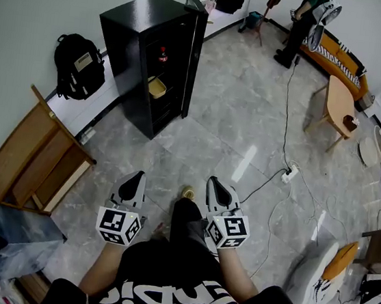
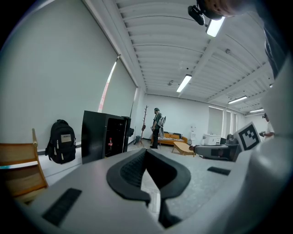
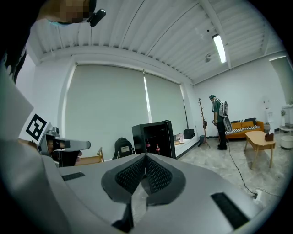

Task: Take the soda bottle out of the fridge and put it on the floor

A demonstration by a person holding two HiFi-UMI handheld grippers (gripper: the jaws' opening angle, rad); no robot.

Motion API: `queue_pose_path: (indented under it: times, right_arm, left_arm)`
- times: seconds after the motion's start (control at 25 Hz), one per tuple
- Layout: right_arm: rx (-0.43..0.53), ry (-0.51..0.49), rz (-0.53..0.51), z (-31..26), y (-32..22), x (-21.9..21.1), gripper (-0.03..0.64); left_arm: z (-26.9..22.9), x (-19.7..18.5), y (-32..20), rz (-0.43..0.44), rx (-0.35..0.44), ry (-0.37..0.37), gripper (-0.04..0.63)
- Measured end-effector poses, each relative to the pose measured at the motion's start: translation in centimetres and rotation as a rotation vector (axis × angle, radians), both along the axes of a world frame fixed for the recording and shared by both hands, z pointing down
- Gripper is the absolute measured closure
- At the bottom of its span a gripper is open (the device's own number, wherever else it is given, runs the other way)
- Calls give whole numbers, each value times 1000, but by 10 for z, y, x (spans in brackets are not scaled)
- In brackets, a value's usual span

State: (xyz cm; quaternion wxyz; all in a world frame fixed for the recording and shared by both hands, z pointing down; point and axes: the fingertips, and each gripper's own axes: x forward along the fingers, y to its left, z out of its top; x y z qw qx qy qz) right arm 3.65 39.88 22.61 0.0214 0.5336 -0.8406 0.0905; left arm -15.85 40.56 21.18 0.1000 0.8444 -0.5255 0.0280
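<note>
The black fridge stands by the left wall with its door swung open. Inside, a red-labelled soda bottle sits on a shelf. In the right gripper view two bottles stand side by side in the fridge. The left gripper view shows one bottle in the fridge. Both grippers are held low in front of the person, far from the fridge. My left gripper is shut and empty, its tips meeting. My right gripper is shut and empty too, jaws together.
A black backpack leans on the wall left of the fridge. A wooden chair lies at the left. A power strip and cable run across the tiled floor. A person, a small wooden table and an orange sofa are far right.
</note>
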Motion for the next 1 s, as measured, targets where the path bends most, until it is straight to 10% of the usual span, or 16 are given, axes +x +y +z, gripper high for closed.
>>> queue_pose_path:
  times: [1.0]
  right_arm:
    - [-9,-29,-145,-15,-275,20,594]
  left_arm:
    - [-17,43,-259,-79,-4,8,589]
